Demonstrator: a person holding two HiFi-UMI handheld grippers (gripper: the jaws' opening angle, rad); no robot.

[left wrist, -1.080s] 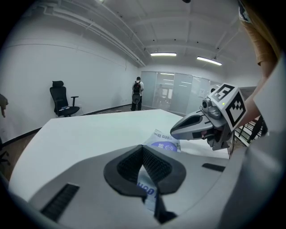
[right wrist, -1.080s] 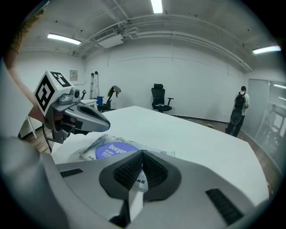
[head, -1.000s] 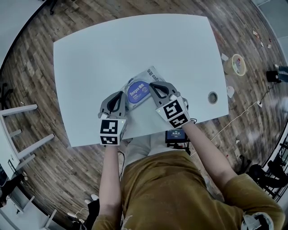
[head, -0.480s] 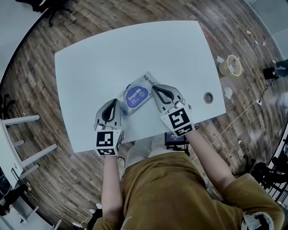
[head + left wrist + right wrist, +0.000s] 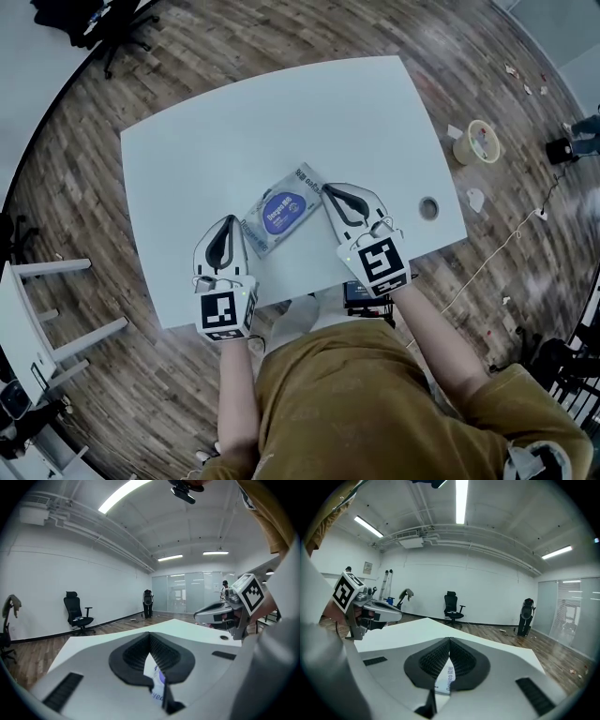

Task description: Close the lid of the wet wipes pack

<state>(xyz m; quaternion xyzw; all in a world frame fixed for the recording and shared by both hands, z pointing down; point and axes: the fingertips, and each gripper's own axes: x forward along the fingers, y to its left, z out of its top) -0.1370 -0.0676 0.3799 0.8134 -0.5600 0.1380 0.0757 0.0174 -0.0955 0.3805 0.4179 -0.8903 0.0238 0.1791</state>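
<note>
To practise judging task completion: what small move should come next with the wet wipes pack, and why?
Probably just draw both grippers back. The purple lid looks flat on the wet wipes pack, and the left gripper and right gripper are shut on nothing, beside it.

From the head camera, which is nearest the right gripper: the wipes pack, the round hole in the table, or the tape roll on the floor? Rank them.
From the right gripper:
1. Wet wipes pack, just left of it on the table.
2. Round hole, to its right near the table edge.
3. Tape roll, farther right on the floor.
</note>
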